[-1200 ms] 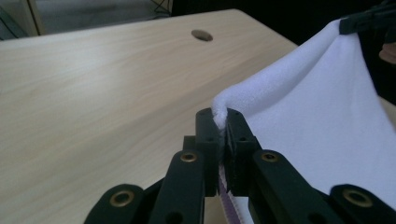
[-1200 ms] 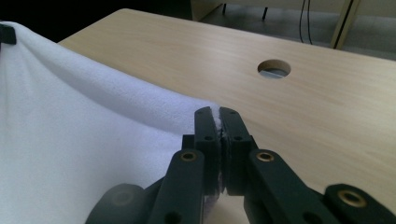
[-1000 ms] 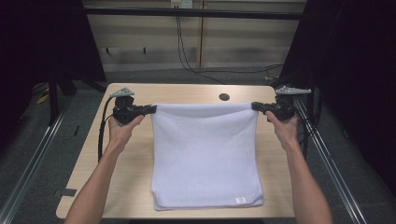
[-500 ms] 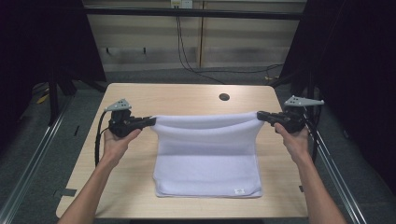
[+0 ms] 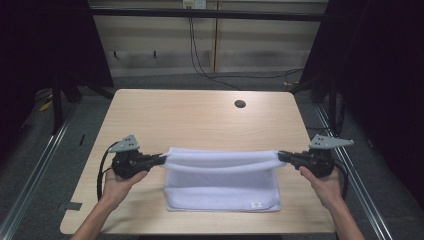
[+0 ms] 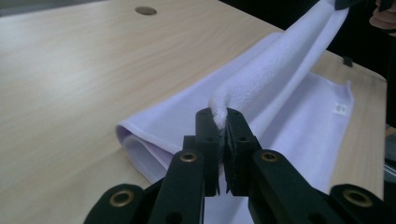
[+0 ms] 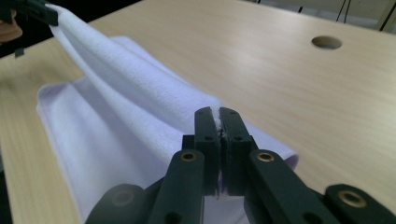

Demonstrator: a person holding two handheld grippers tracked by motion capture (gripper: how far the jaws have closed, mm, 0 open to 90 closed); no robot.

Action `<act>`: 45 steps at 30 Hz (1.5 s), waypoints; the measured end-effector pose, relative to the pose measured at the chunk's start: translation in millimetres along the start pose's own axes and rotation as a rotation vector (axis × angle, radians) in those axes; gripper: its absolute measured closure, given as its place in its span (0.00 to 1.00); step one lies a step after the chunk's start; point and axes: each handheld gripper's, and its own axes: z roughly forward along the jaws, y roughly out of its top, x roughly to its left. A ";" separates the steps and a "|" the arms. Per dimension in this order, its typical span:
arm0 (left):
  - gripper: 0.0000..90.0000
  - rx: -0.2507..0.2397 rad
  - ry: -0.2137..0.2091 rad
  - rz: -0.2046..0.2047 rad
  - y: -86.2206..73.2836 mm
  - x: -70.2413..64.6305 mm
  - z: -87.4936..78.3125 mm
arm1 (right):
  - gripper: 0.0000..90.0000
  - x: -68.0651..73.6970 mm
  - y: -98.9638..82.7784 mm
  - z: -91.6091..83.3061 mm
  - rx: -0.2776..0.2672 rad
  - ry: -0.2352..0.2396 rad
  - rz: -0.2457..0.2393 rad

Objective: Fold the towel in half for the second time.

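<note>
The white towel (image 5: 222,177) lies on the near half of the worktop (image 5: 200,120), its lower layer spread flat with the front hem close to the near edge and a small label (image 5: 256,204) at the front right corner. Its upper edge is lifted off the lower layer and stretched taut from side to side, making a rounded, rolled-looking band across the back of the cloth, with the fold under it resting on the wood. At the left end of that band the left gripper (image 5: 161,159) has its two black jaws pressed together on a bunched corner of the towel; in the left gripper view a tuft of terry (image 6: 218,109) pokes up between the closed jaws, and the raised edge runs away to the upper right toward the other hand. At the right end the right gripper (image 5: 281,156) is likewise clamped on the opposite corner, and in the right gripper view only a thin white line of cloth (image 7: 217,122) shows between its closed jaws. Both grippers lie roughly level, pointing inward at each other, each carried by a hand coming in from the near side, the left hand (image 5: 117,182) and the right hand (image 5: 325,182). A round hole (image 5: 240,104) sits in the worktop well beyond the towel, toward the far right.
</note>
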 end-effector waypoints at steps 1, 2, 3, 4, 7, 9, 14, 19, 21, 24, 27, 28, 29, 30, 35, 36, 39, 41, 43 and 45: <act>0.96 0.018 0.006 0.013 -5.4 -2.7 -0.2 | 0.97 3.4 -4.6 -0.9 0.010 0.003 -0.001; 0.95 0.032 0.007 0.019 -11.2 -5.9 -0.2 | 0.97 6.6 -8.8 -1.8 0.014 0.009 0.004; 0.95 0.055 -0.006 0.016 -16.5 -8.5 0.4 | 0.97 9.7 -13.0 -3.0 0.020 0.017 0.001; 0.95 0.077 -0.008 0.020 -21.5 -10.6 1.1 | 0.97 12.6 -17.0 -3.7 0.027 0.018 0.004; 0.95 0.122 -0.036 0.018 -35.5 -15.2 3.7 | 0.97 21.3 -28.9 -4.0 0.080 0.028 -0.006; 0.95 0.150 -0.056 0.016 -42.9 -18.3 5.9 | 0.97 26.8 -37.6 -4.5 0.112 0.034 -0.008; 0.94 0.169 -0.084 0.023 -50.4 -27.2 1.9 | 0.96 38.0 -58.9 -3.6 0.181 0.042 -0.010; 0.91 0.238 -0.105 0.053 -65.5 -34.7 2.1 | 0.91 42.8 -75.1 -3.9 0.237 0.065 0.001; 0.90 0.263 -0.113 0.054 -68.3 -36.5 4.4 | 0.90 45.2 -77.7 -6.5 0.249 0.050 -0.005; 0.90 0.282 -0.121 0.073 -68.6 -36.9 6.3 | 0.90 48.8 -81.4 -9.9 0.240 0.059 0.003; 0.90 0.307 -0.128 0.079 -70.9 -37.8 9.9 | 0.90 49.6 -88.8 -4.9 0.267 0.071 0.012; 0.90 0.322 -0.119 0.080 -71.8 -38.4 10.9 | 0.90 49.9 -90.8 -3.0 0.285 0.068 0.014; 0.90 0.328 -0.111 0.091 -72.6 -39.1 11.3 | 0.90 50.0 -92.6 -1.0 0.297 0.066 0.015; 0.89 0.330 -0.110 0.092 -72.7 -39.5 10.9 | 0.90 50.5 -93.9 0.6 0.315 0.065 0.012; 0.75 0.229 -0.121 0.019 -69.0 -34.6 -0.6 | 0.80 48.6 -91.3 -3.2 0.268 0.077 0.046; 0.72 0.194 -0.107 0.006 -67.1 -32.4 -4.1 | 0.76 46.6 -88.7 -6.4 0.226 0.086 0.069; 0.69 0.096 -0.063 -0.023 -60.3 -22.1 -11.1 | 0.64 37.0 -80.7 -12.5 0.120 0.053 0.142; 0.64 0.062 -0.016 -0.053 -54.8 -11.9 -12.9 | 0.60 28.6 -75.5 -11.6 0.078 0.029 0.170; 0.57 0.037 0.031 -0.095 -52.4 -1.2 -14.0 | 0.54 21.4 -72.4 -7.1 0.063 0.008 0.187; 0.53 0.030 0.088 -0.117 -53.8 10.5 -14.0 | 0.52 16.8 -70.1 -2.2 0.056 -0.023 0.194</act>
